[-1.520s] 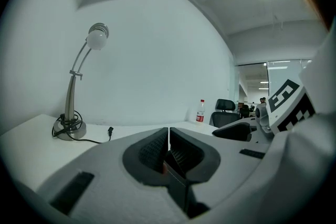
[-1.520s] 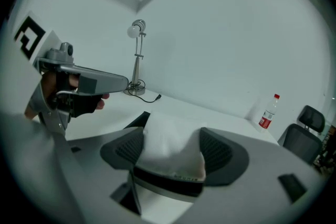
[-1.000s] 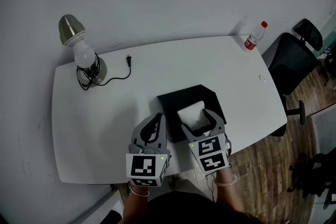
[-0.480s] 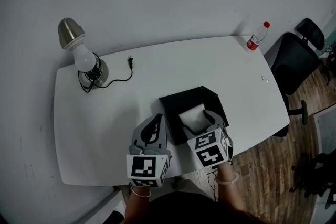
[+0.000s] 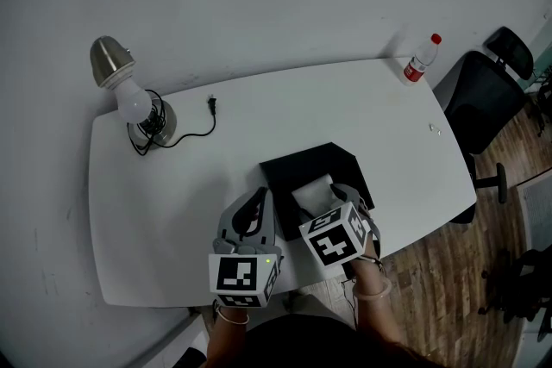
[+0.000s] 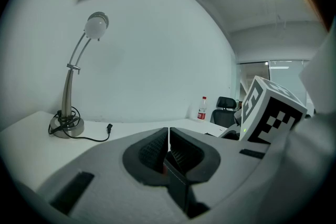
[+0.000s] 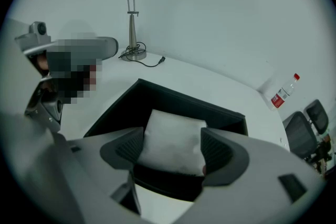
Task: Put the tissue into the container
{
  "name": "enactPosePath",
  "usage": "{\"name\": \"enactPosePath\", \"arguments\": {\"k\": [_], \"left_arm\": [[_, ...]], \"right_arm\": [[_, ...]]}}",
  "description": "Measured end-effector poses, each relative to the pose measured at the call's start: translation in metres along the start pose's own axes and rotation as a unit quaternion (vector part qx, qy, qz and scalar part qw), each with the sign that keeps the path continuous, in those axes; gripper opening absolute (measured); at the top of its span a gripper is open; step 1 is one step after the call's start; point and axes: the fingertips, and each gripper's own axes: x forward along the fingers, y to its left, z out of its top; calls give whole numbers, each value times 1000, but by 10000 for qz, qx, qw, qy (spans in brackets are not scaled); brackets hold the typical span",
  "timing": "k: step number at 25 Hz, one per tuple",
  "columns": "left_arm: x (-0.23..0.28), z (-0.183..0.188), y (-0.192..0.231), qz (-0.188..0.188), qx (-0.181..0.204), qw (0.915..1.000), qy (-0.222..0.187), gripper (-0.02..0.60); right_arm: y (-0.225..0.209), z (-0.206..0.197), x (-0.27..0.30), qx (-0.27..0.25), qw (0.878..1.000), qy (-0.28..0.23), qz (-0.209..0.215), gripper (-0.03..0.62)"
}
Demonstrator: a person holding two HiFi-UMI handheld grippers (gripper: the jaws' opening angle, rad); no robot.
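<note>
A white tissue pack sits inside the black open-topped container near the table's front edge. My right gripper reaches over the container's near wall, and its two jaws press against the pack's left and right sides. The pack's lower end is hidden behind the jaws. My left gripper hovers just left of the container, its jaws closed together with nothing between them.
A desk lamp with a coiled cable and loose plug stands at the table's back left. A plastic bottle is at the back right corner. A black office chair stands beyond the right edge of the white table.
My right gripper has tilted and shifted slightly left and forward over the container, with the tissue pack staying between its jaws. The left gripper has barely moved.
</note>
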Motion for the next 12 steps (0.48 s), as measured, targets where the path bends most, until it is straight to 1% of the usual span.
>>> {"name": "enactPosePath", "arguments": {"k": [3, 6, 12], "left_arm": [[0, 2, -3, -17, 19, 10000, -17, 29], [-1, 5, -4, 0, 38, 10000, -35, 29], [-7, 8, -10, 37, 104, 9999, -64, 29]], "right_arm": [[-1, 0, 0, 0, 10000, 0, -29, 354], [0, 2, -3, -11, 9999, -112, -22, 354], [3, 5, -17, 25, 9981, -608, 15, 354]]}}
